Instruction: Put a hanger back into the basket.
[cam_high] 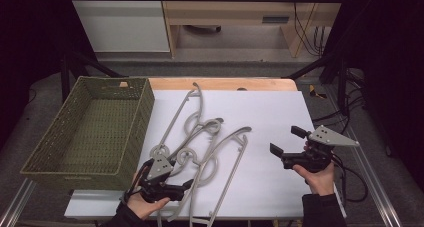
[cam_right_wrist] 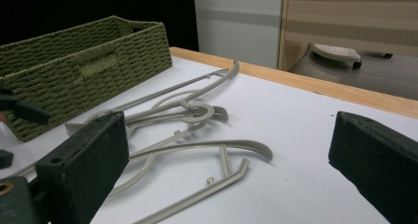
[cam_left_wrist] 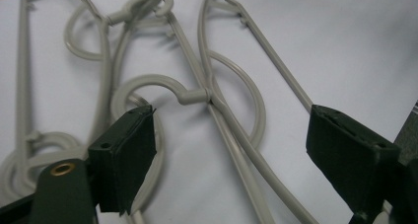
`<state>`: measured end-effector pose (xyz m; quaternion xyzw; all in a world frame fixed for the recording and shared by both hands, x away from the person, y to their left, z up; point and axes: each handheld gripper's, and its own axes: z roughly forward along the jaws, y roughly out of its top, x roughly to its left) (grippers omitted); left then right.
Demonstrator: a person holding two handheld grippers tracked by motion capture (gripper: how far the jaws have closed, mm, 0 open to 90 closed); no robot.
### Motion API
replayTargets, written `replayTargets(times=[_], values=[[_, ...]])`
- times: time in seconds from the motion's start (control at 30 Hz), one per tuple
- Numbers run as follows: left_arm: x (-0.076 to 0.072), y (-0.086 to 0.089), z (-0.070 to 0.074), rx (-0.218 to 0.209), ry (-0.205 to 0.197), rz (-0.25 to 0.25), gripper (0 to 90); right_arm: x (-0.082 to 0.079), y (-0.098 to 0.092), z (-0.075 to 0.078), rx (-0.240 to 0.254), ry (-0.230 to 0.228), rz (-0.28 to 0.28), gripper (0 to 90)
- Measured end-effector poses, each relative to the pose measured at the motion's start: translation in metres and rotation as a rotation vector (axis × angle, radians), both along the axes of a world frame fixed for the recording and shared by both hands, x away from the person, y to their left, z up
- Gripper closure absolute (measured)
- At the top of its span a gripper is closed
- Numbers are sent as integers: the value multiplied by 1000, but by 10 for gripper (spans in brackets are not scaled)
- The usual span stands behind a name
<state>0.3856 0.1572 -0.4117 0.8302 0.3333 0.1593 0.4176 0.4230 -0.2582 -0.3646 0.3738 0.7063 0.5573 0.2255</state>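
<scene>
A person's left gripper hangs low over a tangle of grey plastic hangers on a white-covered table, its jaws spread wide. No earlier frame bears on their motion; as seen here, nothing is pressed between the pads. In the left gripper view, the two black fingertips stand on either side of the pile: a curled hook and two crossing hanger arms lie in the gap between them, on the sheet below, and the left pad sits just over one hook's loop. Whether that pad touches the plastic cannot be told.

The right gripper is held above bare table, well apart from the hangers, which lie off to its left in the high view. Its jaws are also wide open and hold nothing. In the right gripper view the hangers spread out ahead, between and beyond its pads, with one hanger's open end nearest it.

A green woven basket stands beyond and to the left of the left gripper, just beside the far end of the hanger pile; in the right gripper view the basket rises behind the hangers.
</scene>
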Motion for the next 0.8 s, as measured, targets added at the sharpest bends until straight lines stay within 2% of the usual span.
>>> replayTargets(times=[0.03,0.07,0.13,0.17,0.2,0.23,0.27,0.37,0.4,0.43,0.67,0.7,0.8], values=[[0,-6,-7,20,21,-7,213,0,0,0,-4,3,0,20],[0,-6,-7,20,21,-7,237,0,0,0,-4,3,0,20],[-1,-15,-16,48,48,-27,282,0,1,-1,-8,4,6,20],[-1,-15,-16,48,48,-27,302,0,1,-1,-8,8,4,20],[-1,-17,-18,51,61,-34,302,0,1,-1,-8,8,4,20],[-3,-21,-21,61,83,-44,342,0,2,-1,-6,9,5,20],[-3,-21,-21,61,83,-44,362,0,2,-1,-6,9,5,20],[-6,-28,-27,89,123,-63,411,1,3,-2,-11,15,9,20],[-6,-28,-27,89,123,-63,429,1,3,-2,-11,15,9,20],[-7,-30,-30,95,147,-68,448,1,3,-3,-13,16,12,20],[-9,-35,-37,106,199,-60,533,1,4,-3,-15,21,12,20],[-8,-37,-41,111,218,-61,541,2,5,-4,-14,24,14,20],[-9,-41,-44,126,209,-45,543,2,5,-4,-19,24,18,20]])
